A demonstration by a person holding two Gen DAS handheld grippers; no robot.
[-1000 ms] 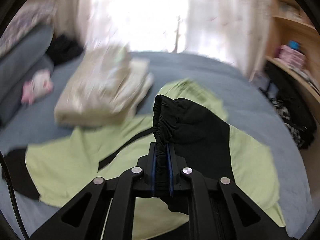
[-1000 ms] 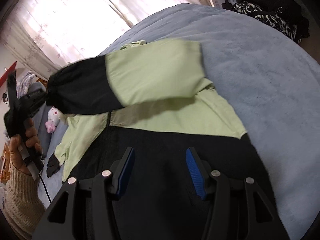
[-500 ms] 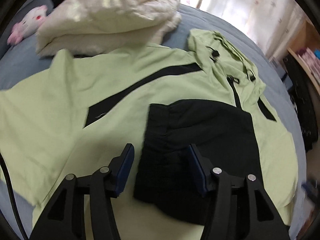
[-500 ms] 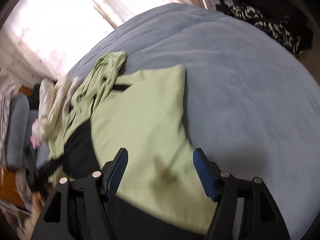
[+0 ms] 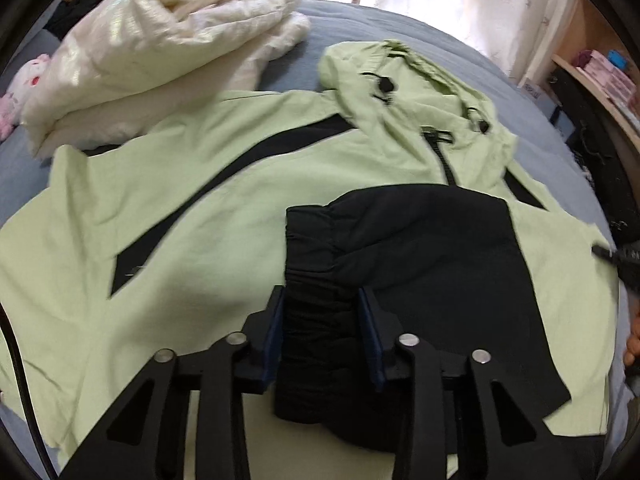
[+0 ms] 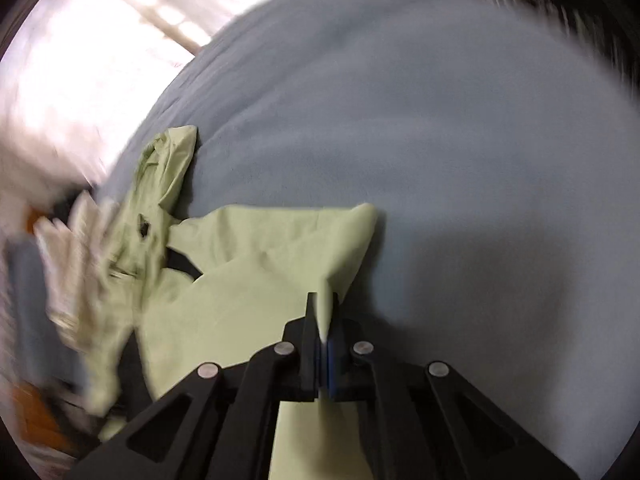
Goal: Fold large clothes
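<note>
A green jacket (image 5: 224,208) with black panels is spread front-up on a grey-blue bed (image 6: 460,140), its hood (image 5: 400,80) lying farthest from both tools and its zip running away from them along the long axis. One black-cuffed sleeve (image 5: 400,248) is already laid across the chest. The left tool (image 5: 322,340) is poised over that cuff, its jaws partly open and having just been closing, with the gathered cuff between the blue pads; whether the pads press on it cannot be told. The right tool (image 6: 326,344) is fully closed on a pinch of green cloth at the jacket's side edge (image 6: 344,248), which is drawn up into a peak beside bare bed. The coming fold is judged to turn on that edge: the body lies to the left of the right tool, so the pinched side would be carried leftward across the zip line, and the right hand is the nearer. A cream quilt (image 5: 160,64) lies just beyond the far shoulder.
</note>
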